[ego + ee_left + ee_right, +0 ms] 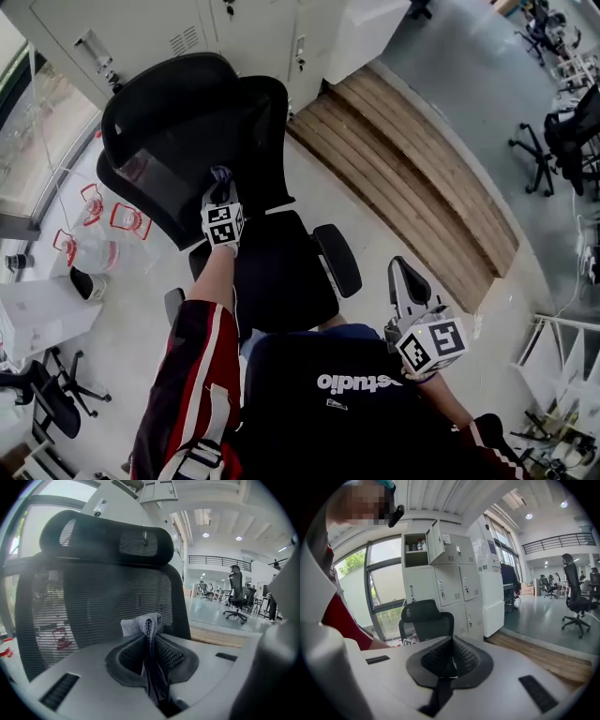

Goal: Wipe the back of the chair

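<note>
Head view: the chair stands in front of the person, its seat towards them and its mesh backrest beyond. The left gripper reaches over the seat to the lower backrest, on the seat side, with a grey cloth at its tip. The right gripper hangs well apart from the chair, low at the person's right, above the floor.

Left gripper view: the jaws are clamped on the cloth, whose folded end stands up above them. Close behind it are the backrest and the headrest; whether cloth and mesh touch cannot be told.

Right gripper view: the right gripper has its jaws together with nothing between them. The chair shows small and distant, in front of grey lockers.

Containers: one upper locker compartment stands with its door open. Small items sit on its shelf, too small to identify. Only the right gripper view shows this; the head view shows the lockers from above.

Only the head view shows the wooden platform at full length, to the right of the chair. Both gripper views show other office chairs across the hall.
</note>
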The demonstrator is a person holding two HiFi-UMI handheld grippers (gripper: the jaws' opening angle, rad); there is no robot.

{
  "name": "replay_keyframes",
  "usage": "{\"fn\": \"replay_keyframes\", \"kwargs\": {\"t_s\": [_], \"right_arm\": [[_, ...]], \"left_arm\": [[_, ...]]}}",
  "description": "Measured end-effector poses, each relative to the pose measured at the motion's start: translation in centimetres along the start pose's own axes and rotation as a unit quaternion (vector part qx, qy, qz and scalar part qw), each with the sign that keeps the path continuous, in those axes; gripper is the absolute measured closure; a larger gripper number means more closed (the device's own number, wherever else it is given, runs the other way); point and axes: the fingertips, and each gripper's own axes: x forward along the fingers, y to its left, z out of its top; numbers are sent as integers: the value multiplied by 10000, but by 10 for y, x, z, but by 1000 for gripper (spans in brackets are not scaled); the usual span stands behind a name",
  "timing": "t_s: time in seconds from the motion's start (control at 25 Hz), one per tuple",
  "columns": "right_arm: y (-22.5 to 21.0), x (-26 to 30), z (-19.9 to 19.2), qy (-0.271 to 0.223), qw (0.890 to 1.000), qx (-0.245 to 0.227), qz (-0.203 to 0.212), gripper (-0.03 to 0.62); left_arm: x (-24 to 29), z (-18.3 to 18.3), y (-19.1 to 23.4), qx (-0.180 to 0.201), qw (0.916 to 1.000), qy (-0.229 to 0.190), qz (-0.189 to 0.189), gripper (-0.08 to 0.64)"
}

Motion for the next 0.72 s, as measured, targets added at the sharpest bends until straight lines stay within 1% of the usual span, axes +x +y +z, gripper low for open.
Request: {"fn": "replay_keyframes", "kwargs": {"t_s": [0.24,0.44,0.6,0.72], "right_arm": [[-47,-12,-1,20,9994,160,-300,586],[-82,-19,-2,8,9986,243,-463,586],[-104,-24,-4,33,9975,352,-615,586],[-114,-29,-4,-8,9972,395,-638,586]], "left_arm": [[35,9,-61,137,9994,37,-329,500],[64,17,-111,229,9981,27,-567,500],[81,20,-145,198,9972,39,-723,499],[84,25,-171,268,9956,22,-901,500]]}}
